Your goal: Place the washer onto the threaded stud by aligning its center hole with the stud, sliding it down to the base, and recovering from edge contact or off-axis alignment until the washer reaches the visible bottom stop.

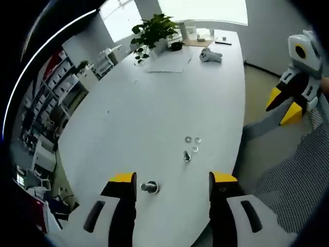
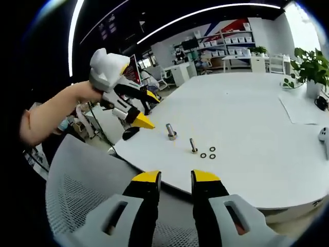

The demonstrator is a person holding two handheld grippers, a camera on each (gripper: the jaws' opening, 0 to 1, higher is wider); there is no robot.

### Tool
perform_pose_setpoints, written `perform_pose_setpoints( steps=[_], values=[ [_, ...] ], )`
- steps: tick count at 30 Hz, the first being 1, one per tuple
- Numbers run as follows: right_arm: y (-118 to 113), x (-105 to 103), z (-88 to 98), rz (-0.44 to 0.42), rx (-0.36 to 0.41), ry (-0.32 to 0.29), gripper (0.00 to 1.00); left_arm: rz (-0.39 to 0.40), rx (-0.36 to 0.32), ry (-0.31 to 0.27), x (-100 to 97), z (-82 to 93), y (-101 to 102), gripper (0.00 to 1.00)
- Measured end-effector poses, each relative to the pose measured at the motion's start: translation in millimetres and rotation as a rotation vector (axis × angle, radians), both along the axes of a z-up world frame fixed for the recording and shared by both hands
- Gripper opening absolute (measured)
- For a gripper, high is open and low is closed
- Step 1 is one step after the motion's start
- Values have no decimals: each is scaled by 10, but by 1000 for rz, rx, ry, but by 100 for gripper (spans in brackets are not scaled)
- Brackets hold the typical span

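Three small washers (image 1: pixel 194 142) lie flat on the white table (image 1: pixel 154 103), just beyond a thin upright threaded stud (image 1: pixel 187 156). A thicker stud with a wide base (image 1: pixel 149 187) stands nearer, inside my left gripper's (image 1: pixel 172 177) wide open jaws and close to the left jaw. My right gripper (image 1: pixel 284 105) hovers off the table's edge at the right. In the right gripper view, the thin stud (image 2: pixel 193 146) and the washers (image 2: pixel 209 154) sit ahead of my right gripper (image 2: pixel 176 176), whose jaws stand narrowly apart and empty. The left gripper (image 2: pixel 148 109) hangs open near the thick stud (image 2: pixel 170 133).
A potted plant (image 1: pixel 154 31), a paper sheet (image 1: pixel 167 63) and a white controller (image 1: pixel 211 55) lie at the table's far end. A grey mesh chair (image 2: pixel 82 180) stands at the near edge below my right gripper. Shelves (image 1: pixel 49 98) line the room's side.
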State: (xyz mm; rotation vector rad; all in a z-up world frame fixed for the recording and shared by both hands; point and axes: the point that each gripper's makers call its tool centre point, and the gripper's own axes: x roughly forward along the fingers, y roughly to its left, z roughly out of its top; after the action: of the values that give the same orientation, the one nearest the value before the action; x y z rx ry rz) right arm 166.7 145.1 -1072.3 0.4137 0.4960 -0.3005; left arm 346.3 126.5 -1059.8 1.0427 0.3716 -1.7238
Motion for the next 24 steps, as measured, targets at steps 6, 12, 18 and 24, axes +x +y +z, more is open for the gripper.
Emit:
perform_pose_setpoints(
  steps=[6, 12, 18, 24],
  values=[
    [28, 16, 14, 24, -9, 0, 27, 100, -69, 27, 32, 149, 325, 60],
    [28, 33, 40, 35, -24, -15, 27, 194, -134, 24, 69, 210, 644, 60],
    [21, 61, 62, 52, -41, -23, 27, 251, -183, 38, 130, 228, 909, 62],
    [64, 66, 51, 69, -19, -24, 27, 288, -210, 64, 238, 152, 1057, 61]
  ],
)
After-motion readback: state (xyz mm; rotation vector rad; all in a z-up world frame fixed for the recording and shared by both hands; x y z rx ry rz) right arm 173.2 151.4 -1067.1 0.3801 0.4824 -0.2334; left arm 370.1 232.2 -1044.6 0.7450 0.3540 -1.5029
